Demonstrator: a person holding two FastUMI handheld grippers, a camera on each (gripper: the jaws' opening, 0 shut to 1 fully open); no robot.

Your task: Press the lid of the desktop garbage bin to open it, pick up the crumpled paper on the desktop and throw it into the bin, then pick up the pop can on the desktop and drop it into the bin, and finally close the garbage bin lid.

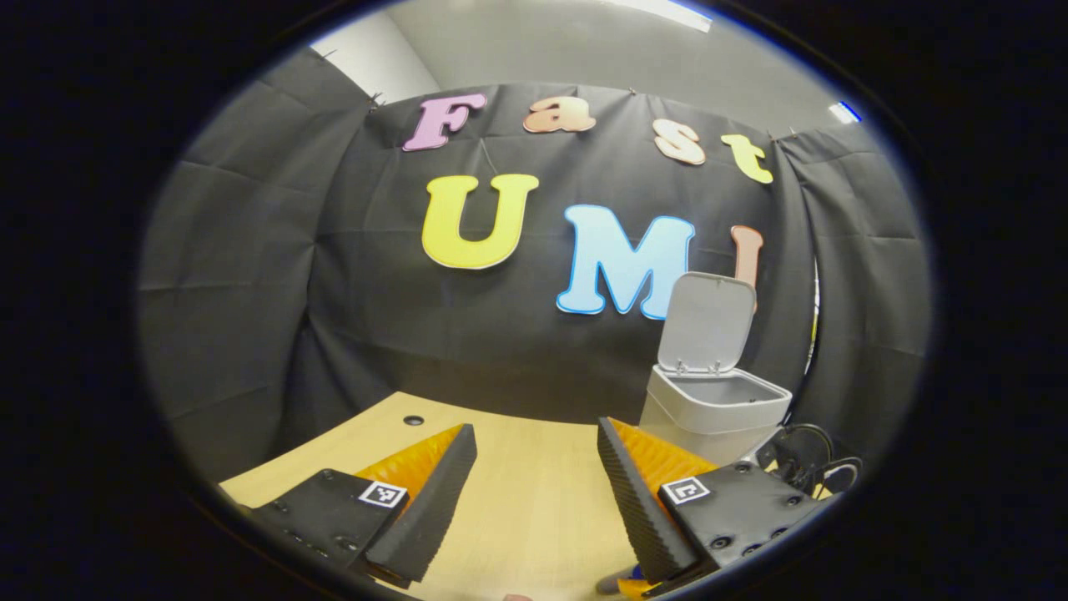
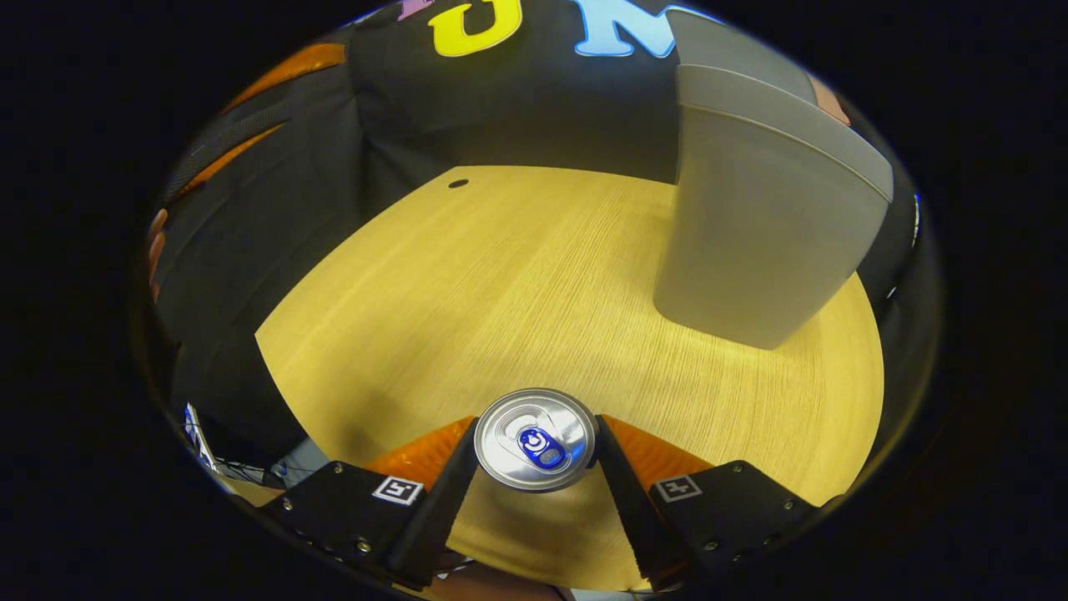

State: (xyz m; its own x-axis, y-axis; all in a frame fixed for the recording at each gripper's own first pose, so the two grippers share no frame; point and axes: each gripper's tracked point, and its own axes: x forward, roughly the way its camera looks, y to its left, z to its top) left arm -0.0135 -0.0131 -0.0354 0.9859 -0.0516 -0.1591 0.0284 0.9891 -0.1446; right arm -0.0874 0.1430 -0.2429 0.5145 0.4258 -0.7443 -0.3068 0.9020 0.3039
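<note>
A silver pop can [image 2: 536, 440] with a blue tab stands upright between the fingers of my right gripper [image 2: 536, 424], which is shut on its sides just above the wooden desktop [image 2: 501, 284]. The grey garbage bin [image 2: 768, 225] stands ahead and to the right of the can. In the left gripper view the bin [image 1: 709, 405] has its lid [image 1: 707, 321] raised upright, and what lies inside is hidden. My left gripper [image 1: 534, 427] hovers open over the desktop [image 1: 534, 492], left of the bin, with nothing between its fingers.
Black cables [image 1: 805, 463] lie beside the bin at the desk's right edge. A small dark hole [image 2: 458, 183] marks the far part of the desktop. The other gripper and a hand [image 2: 242, 117] hang at the upper left of the right gripper view.
</note>
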